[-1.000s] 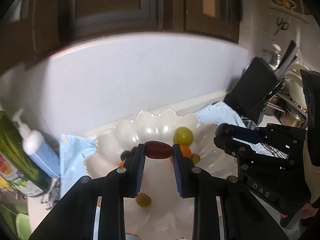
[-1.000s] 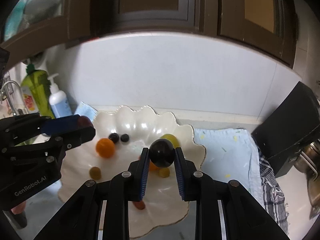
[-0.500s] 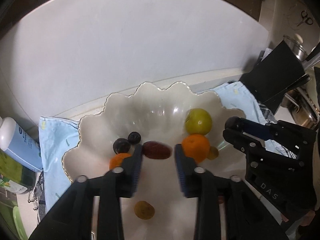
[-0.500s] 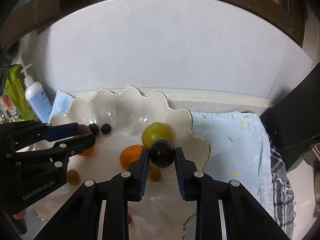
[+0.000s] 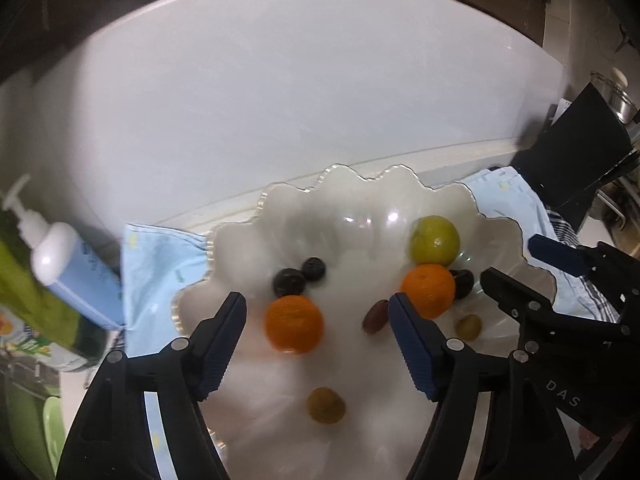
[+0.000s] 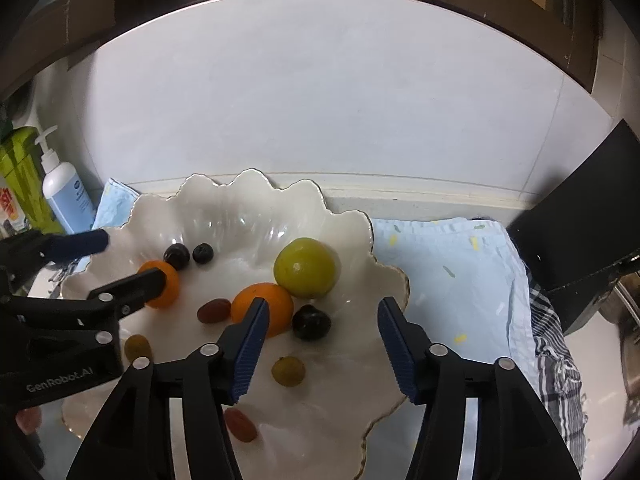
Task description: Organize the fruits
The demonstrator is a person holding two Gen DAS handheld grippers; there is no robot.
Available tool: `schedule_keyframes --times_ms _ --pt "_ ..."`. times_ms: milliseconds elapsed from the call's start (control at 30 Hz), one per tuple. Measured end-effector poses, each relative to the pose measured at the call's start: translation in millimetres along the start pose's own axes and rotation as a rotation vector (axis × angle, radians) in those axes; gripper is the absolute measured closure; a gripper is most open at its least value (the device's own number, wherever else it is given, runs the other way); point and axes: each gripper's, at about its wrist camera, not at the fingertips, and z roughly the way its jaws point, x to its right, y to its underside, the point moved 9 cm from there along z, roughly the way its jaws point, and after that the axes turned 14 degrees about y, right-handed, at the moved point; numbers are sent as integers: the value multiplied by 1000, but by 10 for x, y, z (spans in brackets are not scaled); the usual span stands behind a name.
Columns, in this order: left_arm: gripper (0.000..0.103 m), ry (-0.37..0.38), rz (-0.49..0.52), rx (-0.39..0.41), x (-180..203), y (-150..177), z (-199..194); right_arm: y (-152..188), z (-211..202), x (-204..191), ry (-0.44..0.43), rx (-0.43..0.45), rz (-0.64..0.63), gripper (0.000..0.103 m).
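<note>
My left gripper [image 5: 316, 312] over scalloped bowl [image 5: 360, 188], jaws opening, pads clear of fruit. My right gripper [image 6: 322, 316] likewise opening, nothing pressed. Red date [image 6: 214, 310] and dark plum [image 6: 311, 322] lie in bowl, both touching orange [image 6: 262, 308]. Green fruit [image 6: 305, 267] just behind.

One scalloped white bowl [image 6: 352, 232] holds ten pieces of fruit. There are two oranges, one at the left [image 6: 162, 284] and one near the middle [image 6: 262, 310]. One yellow-green round fruit [image 6: 305, 267] lies to the right. Three dark round fruits show: two side by side at the far left [image 6: 177, 256] [image 6: 203, 253] and one nearer on the right [image 6: 311, 322]. Two reddish oblong fruits appear [image 6: 214, 310] [image 6: 240, 424], and two small olive-coloured ones [image 6: 288, 371] [image 6: 137, 346]. Two bottles stand at the far left: one blue pump bottle [image 6: 64, 192] and one green bottle [image 6: 20, 176].
</note>
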Motion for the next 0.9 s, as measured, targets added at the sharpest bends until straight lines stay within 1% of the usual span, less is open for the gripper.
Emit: schedule_keyframes --times_ms 67,133,200,267,333,433,500,667,900 --pt "21 -49 7 21 -32 6 -125 5 -63 9 2 10 7 40" --pt "16 -90 8 51 -58 20 -289 10 -163 25 -3 25 27 36" --pt "13 -118 13 77 -69 39 -435 22 -274 41 -1 42 41 30" --pt "9 -150 18 103 -70 80 -625 41 -400 46 0 61 48 27" --pt "6 -160 21 127 -61 125 -787 69 -553 39 -2 80 55 24" --pt "1 -127 19 171 -10 190 -1022 120 -787 18 -7 106 66 18" --pt "0 -112 16 195 7 254 -1198 152 -928 17 -2 125 77 15" --pt "0 -139 41 242 14 395 -1582 295 -1305 -11 31 160 98 14" --pt "0 -98 78 274 66 701 -2024 515 -1867 -95 91 210 128 14"
